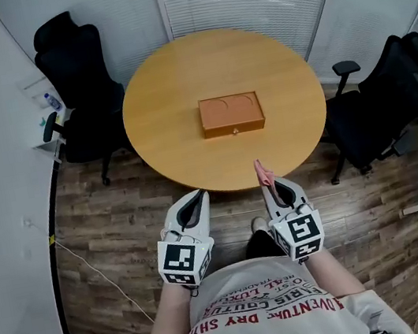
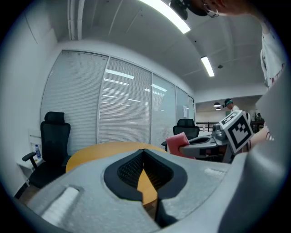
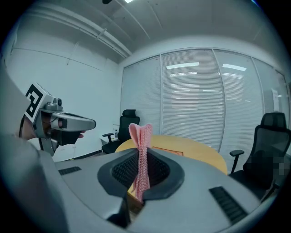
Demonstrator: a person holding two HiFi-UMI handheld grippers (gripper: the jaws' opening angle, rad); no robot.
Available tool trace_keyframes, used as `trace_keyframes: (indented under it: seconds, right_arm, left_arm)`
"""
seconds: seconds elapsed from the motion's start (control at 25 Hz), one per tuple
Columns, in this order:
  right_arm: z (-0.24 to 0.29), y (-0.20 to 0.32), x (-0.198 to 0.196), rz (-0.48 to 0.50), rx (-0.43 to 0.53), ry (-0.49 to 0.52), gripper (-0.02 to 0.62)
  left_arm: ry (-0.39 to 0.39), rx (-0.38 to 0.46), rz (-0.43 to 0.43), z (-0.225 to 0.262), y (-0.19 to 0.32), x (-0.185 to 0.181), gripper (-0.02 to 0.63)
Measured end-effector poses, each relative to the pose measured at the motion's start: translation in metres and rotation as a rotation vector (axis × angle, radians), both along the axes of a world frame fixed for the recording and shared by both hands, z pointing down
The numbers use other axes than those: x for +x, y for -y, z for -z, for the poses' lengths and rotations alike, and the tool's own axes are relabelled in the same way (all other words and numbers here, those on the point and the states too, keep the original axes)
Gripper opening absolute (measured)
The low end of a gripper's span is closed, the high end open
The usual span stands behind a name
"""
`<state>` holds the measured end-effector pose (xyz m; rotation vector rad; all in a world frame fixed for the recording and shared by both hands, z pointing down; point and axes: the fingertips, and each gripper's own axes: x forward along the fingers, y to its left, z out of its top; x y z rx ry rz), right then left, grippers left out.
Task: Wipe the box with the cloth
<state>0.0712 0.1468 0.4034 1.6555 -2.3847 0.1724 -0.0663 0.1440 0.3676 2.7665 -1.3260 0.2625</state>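
Box: flat, orange-brown, rectangular, two circle outlines on the lid. It lies at the middle of the round table, long axis left to right, one long side facing the person. Cloth: pink, ribbed, pinched upright in the right gripper, near the table edge. Left gripper: jaws together, empty.

Pink cloth, orange box, tan table (chairs black)

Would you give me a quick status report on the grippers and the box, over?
Left gripper shut, empty. Right gripper shut on the pink cloth, at the table's near edge. Box mid-table, neither gripper touching it. Nothing between.
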Motion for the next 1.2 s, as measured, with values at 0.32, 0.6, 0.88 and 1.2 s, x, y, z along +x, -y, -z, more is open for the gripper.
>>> trace_keyframes:
  seconds: [0.32,0.6,0.88,1.2]
  right_arm:
    - [0.004,0.106,0.057,0.097,-0.001,0.02,0.029]
    - [-0.011,0.176,0.087,0.188,-0.053,0.037,0.029]
    - [-0.031,0.225,0.072,0.236,-0.112,0.029,0.029]
    - [-0.053,0.281,0.029,0.244,-0.198,-0.08,0.029]
  left_arm:
    - [-0.005,-0.02,0.098,0.008,0.098,0.056,0.009]
    - [0.011,-0.05,0.173,-0.006,0.158,0.093,0.009]
    - [0.036,-0.08,0.217,-0.02,0.199,0.077,0.009]
    - [0.012,-0.096,0.18,-0.031,0.265,0.04,0.009]
